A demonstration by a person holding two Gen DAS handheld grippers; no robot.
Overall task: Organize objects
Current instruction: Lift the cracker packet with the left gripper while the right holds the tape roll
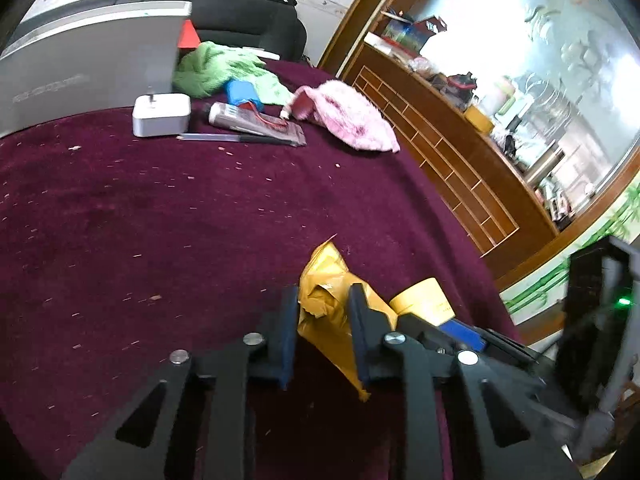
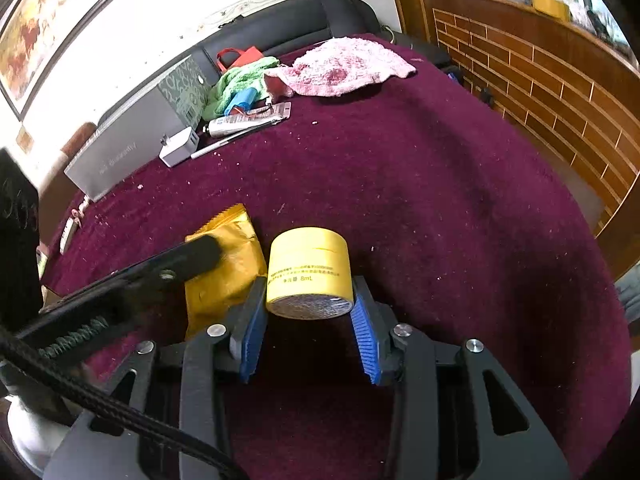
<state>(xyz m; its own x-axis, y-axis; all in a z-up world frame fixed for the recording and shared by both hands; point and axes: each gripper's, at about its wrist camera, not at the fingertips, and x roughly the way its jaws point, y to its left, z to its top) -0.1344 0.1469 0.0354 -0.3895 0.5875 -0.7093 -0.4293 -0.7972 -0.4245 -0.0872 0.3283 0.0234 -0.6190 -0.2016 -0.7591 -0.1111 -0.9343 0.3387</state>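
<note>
A crumpled gold foil packet (image 1: pixel 322 268) lies on the maroon cloth, and my left gripper (image 1: pixel 324 304) is shut on it, its pads squeezing the packet's near part. Beside it stands a small yellow round jar (image 1: pixel 424 300). In the right wrist view my right gripper (image 2: pixel 308 296) is shut on the yellow jar (image 2: pixel 310 264), with a blue pad pressed on each side of it. One black finger of the left gripper (image 2: pixel 200 256) crosses the gold packet (image 2: pixel 228 280) just left of the jar.
At the far side lie a pink towel (image 1: pixel 348 114), a green cloth (image 1: pixel 216 68), a blue object (image 1: pixel 242 94), a silver tube (image 1: pixel 248 118), a pen (image 1: pixel 236 139) and a white charger (image 1: pixel 160 114) by a grey box (image 1: pixel 80 64). A wooden cabinet (image 1: pixel 460 160) stands beyond the table's right edge.
</note>
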